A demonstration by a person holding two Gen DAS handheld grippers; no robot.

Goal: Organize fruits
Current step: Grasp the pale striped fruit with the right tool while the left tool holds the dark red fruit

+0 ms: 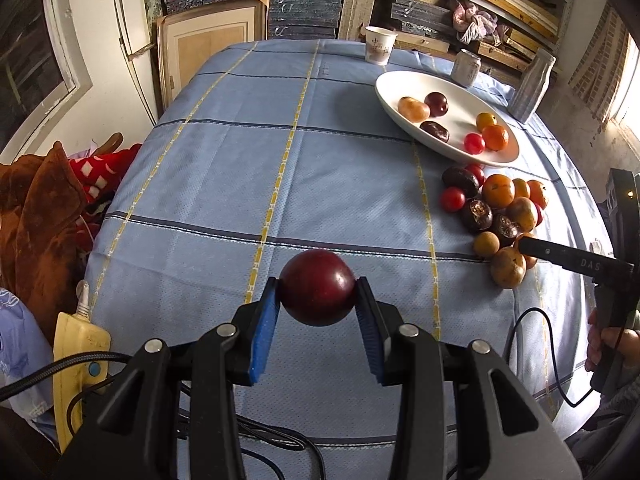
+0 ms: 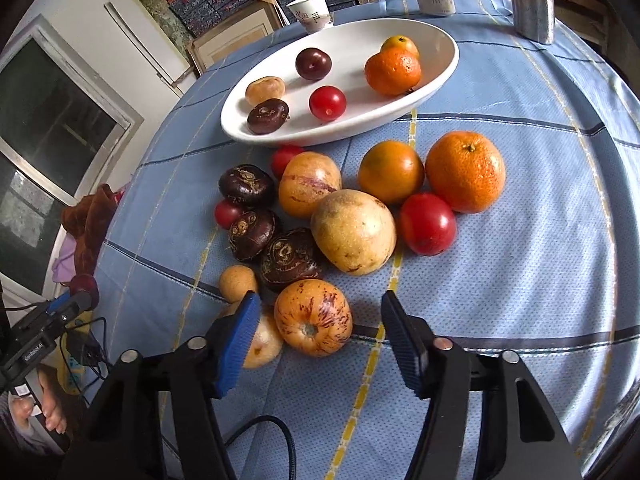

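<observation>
Left tongs (image 1: 317,300) clamp plum (image 1: 317,287) over bench, likely bound for dish (image 1: 386,98); right tongs (image 2: 318,322) wide, straddling streaked fruit (image 2: 313,317) for pickup.

a cluttered home storeroom doubling as a dining spot: a table under a blue checked tablecloth (image 1: 224,184) stands before metal shelves crammed with stacked dark patterned boxes (image 1: 304,12) and woven mats. a framed wooden panel (image 1: 208,52) leans on the white wall, crumpled brown clothing (image 1: 44,204) heaps beside the table, and a white paper cup (image 1: 379,45) sits on it.
</observation>
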